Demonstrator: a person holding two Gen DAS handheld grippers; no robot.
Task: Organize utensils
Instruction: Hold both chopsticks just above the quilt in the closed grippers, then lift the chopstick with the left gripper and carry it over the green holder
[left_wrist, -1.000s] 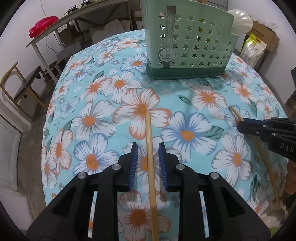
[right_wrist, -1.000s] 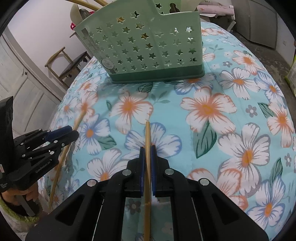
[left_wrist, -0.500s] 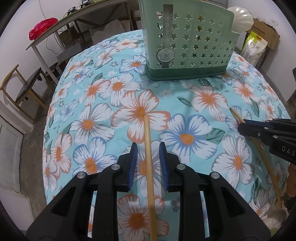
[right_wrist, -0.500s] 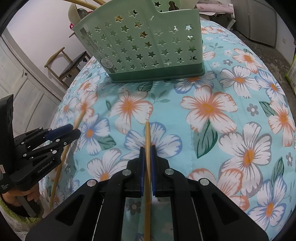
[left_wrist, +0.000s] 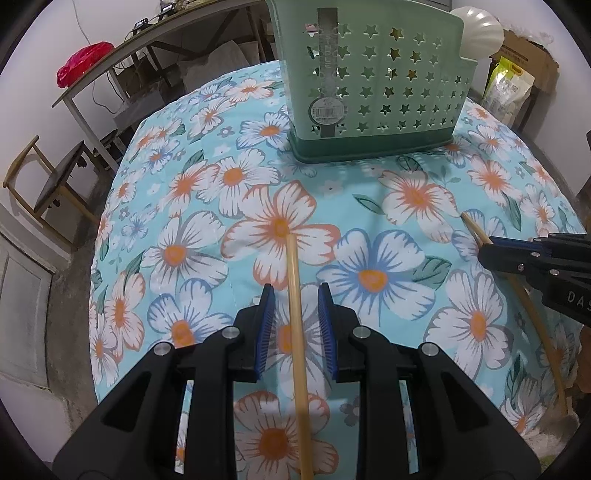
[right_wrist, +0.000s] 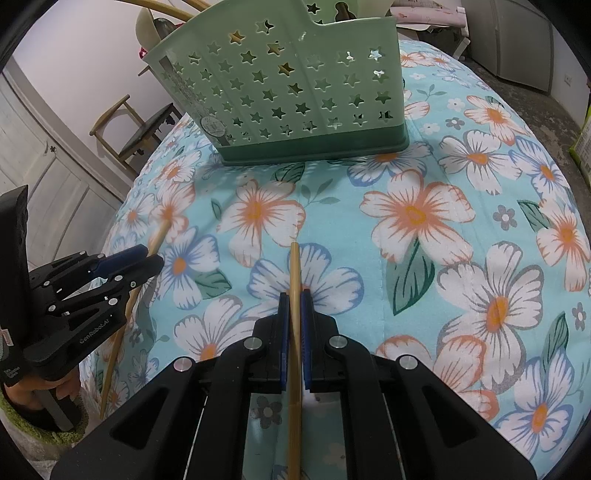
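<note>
The right gripper (right_wrist: 294, 306) clamps one thin bamboo stick (right_wrist: 294, 280). The left gripper (left_wrist: 296, 299) stands open around another stick (left_wrist: 296, 295). A mint-green star-perforated plastic utensil basket (left_wrist: 373, 85) stands at the floral tablecloth's (left_wrist: 388, 266) far edge.

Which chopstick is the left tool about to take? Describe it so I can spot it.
Start at the green star-punched caddy on the floral cloth. Nearer the camera, a straight bamboo stick lies between the left tool's open blue pads. Unlike the stick clamped in the right tool, nothing grips it.
</note>
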